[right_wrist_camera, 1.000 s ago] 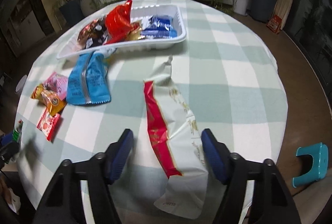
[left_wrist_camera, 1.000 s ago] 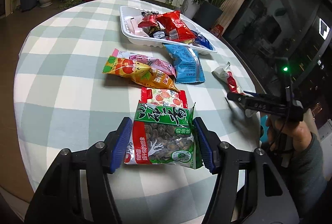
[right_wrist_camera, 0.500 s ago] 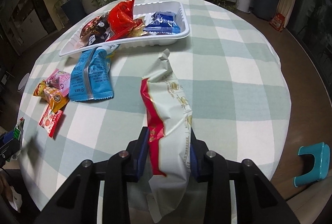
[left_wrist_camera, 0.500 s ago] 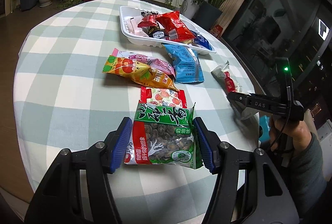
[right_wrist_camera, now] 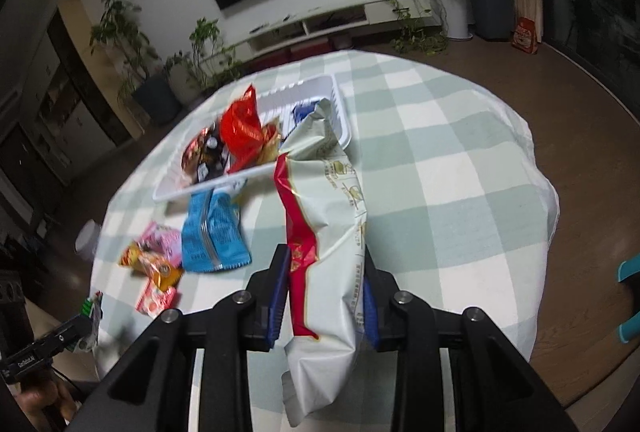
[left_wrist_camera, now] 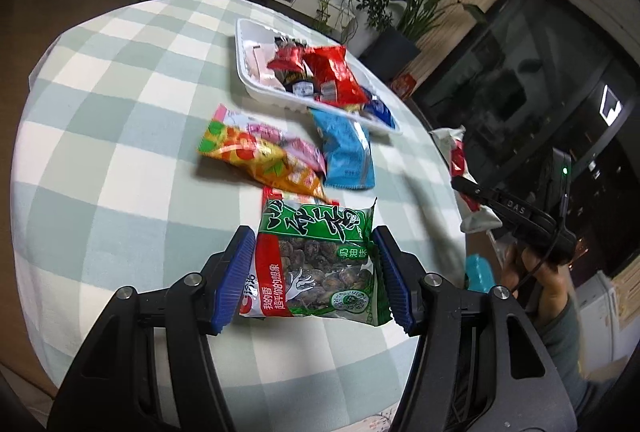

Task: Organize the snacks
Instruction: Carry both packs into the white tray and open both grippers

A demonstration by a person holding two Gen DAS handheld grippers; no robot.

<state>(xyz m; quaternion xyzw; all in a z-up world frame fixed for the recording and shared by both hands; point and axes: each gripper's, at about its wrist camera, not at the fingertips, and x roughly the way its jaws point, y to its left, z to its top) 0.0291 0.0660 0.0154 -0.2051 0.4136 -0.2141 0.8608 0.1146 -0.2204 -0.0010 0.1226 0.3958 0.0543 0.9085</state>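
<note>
My right gripper [right_wrist_camera: 323, 292] is shut on a long white bag with a red stripe [right_wrist_camera: 332, 232] and holds it lifted above the table, its top end toward the white tray [right_wrist_camera: 344, 129]. The same bag [left_wrist_camera: 456, 159] shows held up at the right in the left wrist view. My left gripper [left_wrist_camera: 314, 268] is open, its fingers on either side of a green and red nut bag [left_wrist_camera: 312, 264] that lies flat on the checked tablecloth [left_wrist_camera: 100, 159]. The tray [left_wrist_camera: 242, 71] holds red, dark and blue packets.
A blue bag [left_wrist_camera: 348, 155], an orange packet [left_wrist_camera: 260, 163], a pink packet [left_wrist_camera: 280, 135] and a small red packet [right_wrist_camera: 154, 302] lie between the nut bag and the tray. The round table's edge drops off at the right. A teal stool [right_wrist_camera: 630, 296] stands on the floor.
My right gripper closed on the white bag and lifted it off the table toward the tray. My left gripper stayed open around the nut bag.
</note>
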